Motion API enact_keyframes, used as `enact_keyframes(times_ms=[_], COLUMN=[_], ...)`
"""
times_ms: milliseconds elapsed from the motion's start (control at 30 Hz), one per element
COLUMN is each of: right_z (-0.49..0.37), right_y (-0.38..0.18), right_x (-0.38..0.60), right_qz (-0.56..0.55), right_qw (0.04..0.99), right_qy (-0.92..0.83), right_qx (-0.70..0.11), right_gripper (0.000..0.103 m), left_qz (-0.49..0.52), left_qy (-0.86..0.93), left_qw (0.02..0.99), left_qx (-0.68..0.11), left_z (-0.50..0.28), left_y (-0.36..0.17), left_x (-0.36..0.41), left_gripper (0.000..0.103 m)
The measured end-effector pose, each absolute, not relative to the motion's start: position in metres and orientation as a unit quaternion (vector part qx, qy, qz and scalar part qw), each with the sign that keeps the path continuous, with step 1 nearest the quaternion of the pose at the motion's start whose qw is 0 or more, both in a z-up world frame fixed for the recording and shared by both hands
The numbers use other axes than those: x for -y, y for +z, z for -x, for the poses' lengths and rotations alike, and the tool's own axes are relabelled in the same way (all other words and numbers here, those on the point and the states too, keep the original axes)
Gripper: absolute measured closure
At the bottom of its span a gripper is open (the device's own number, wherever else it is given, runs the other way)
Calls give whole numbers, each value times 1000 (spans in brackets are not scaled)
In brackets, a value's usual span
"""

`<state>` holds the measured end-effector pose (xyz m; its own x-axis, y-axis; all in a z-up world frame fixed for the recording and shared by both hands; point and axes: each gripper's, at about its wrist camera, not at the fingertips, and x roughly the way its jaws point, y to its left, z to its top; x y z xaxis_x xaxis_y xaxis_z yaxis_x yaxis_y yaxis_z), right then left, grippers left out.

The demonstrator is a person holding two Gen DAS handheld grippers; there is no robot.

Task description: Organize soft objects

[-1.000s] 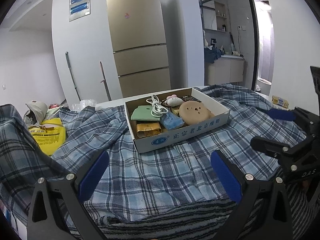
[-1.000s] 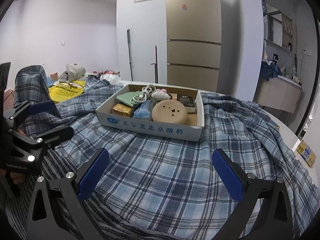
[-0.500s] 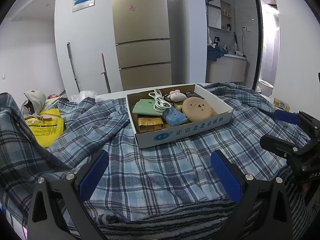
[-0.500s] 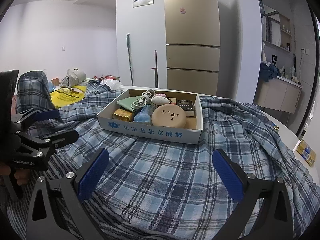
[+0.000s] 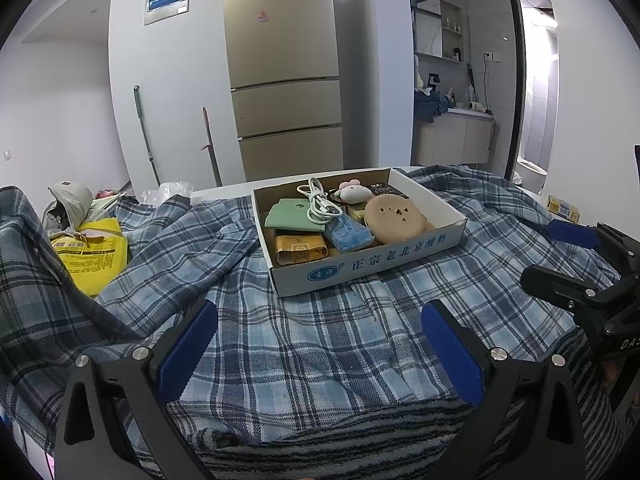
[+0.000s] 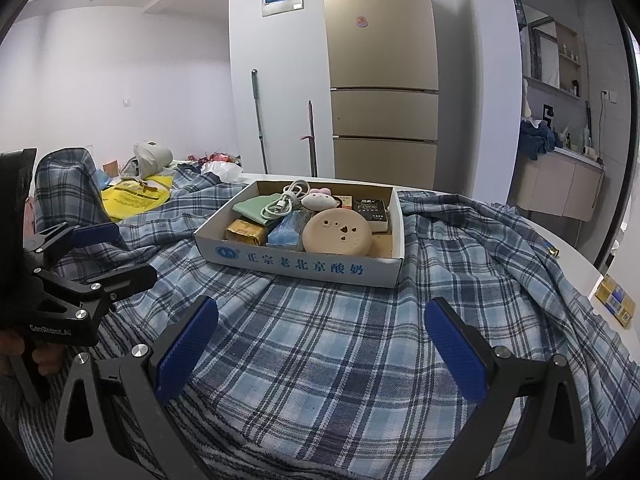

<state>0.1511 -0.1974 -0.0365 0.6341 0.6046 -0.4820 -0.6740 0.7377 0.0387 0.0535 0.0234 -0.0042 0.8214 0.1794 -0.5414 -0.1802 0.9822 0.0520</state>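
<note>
A blue plaid shirt (image 5: 320,332) lies spread over the table, also in the right wrist view (image 6: 320,340). A white cardboard box (image 5: 372,264) (image 6: 304,266) sits on it, holding a round tan plush (image 5: 394,220) (image 6: 340,232), a green pouch (image 5: 286,216), a white cable (image 5: 318,206), a small white plush (image 5: 354,192) and packets. My left gripper (image 5: 320,344) (image 6: 108,252) is open and empty above the shirt's near part. My right gripper (image 6: 320,344) (image 5: 560,252) is open and empty, to the right of the left one.
A yellow bag (image 5: 92,252) and a grey cap (image 5: 68,200) lie at the far left. A small yellow box (image 6: 616,300) sits at the table's right edge. A tall fridge (image 5: 284,72) stands behind the table.
Both grippers have tilted up and drawn slightly nearer the box. Both stay open and empty. The shirt and box have not moved.
</note>
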Motion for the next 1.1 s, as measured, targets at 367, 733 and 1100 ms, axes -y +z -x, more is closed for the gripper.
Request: enact_keyframes(times_ms=[367, 733, 1100], right_z=[-149, -150, -156], right_y=[-36, -36, -33], right_x=[196, 199, 211], right_qz=[77, 70, 37], right_qw=[904, 904, 906], right_qy=[349, 351, 353], right_qx=[-234, -233, -233], right_gripper=[0, 0, 0], left_qz=[-1, -7, -4], left_qy=[91, 89, 90], left_qw=[955, 954, 953], left_qx=[-283, -287, -289], left_z=[-53, -54, -55], left_y=[-3, -3, -3], left_x=[-24, -21, -23], left_gripper=[0, 0, 0])
